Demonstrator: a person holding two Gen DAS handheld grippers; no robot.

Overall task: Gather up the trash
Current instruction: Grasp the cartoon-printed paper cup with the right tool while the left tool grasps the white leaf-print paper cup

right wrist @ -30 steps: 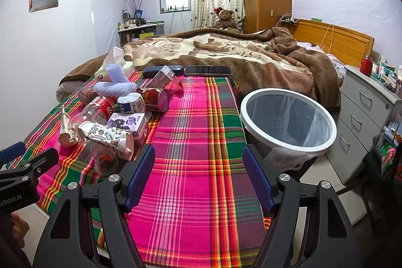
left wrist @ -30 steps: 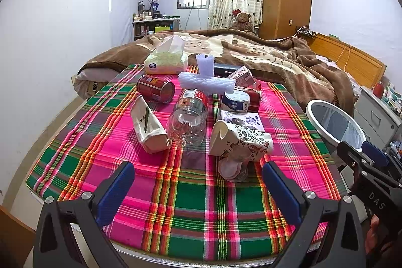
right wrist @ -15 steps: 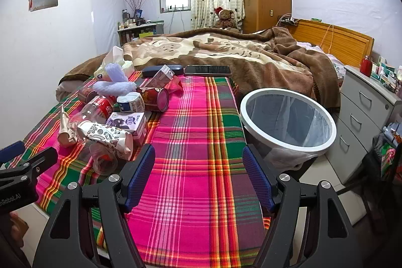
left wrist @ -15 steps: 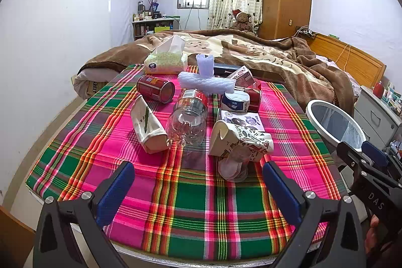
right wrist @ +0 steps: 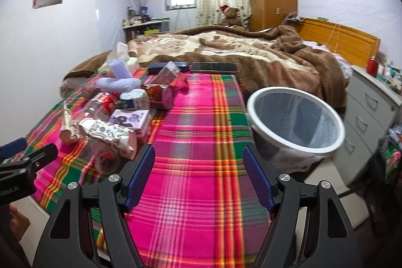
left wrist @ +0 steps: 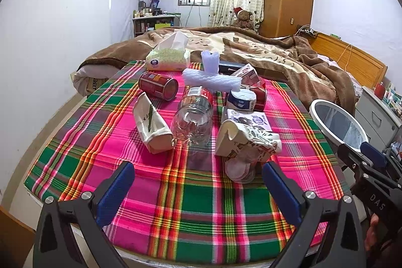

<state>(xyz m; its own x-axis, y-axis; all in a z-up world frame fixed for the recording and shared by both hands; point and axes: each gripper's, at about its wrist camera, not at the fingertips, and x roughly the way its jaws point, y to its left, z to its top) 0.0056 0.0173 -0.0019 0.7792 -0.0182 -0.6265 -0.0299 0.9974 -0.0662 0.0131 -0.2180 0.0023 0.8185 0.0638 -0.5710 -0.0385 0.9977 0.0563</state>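
Note:
A pile of trash lies on the plaid tablecloth (left wrist: 191, 205): a clear plastic bottle (left wrist: 193, 117), a red can (left wrist: 158, 86), a beige carton (left wrist: 153, 127), a patterned carton (left wrist: 246, 142), a clear cup (left wrist: 238, 170) and white foam pieces (left wrist: 211, 77). The pile also shows in the right wrist view (right wrist: 113, 117). A white-rimmed trash bin (right wrist: 296, 122) with a liner stands off the table's right edge. My left gripper (left wrist: 197, 182) is open and empty before the pile. My right gripper (right wrist: 198, 165) is open and empty over bare cloth left of the bin.
A tissue box (left wrist: 168, 58) sits at the table's far edge. A bed with a brown blanket (right wrist: 238, 52) lies behind the table. A grey drawer unit (right wrist: 371, 112) stands right of the bin. The white wall is on the left.
The right wrist view has shifted a little and now shows slight motion blur. The left gripper and the trash have not moved.

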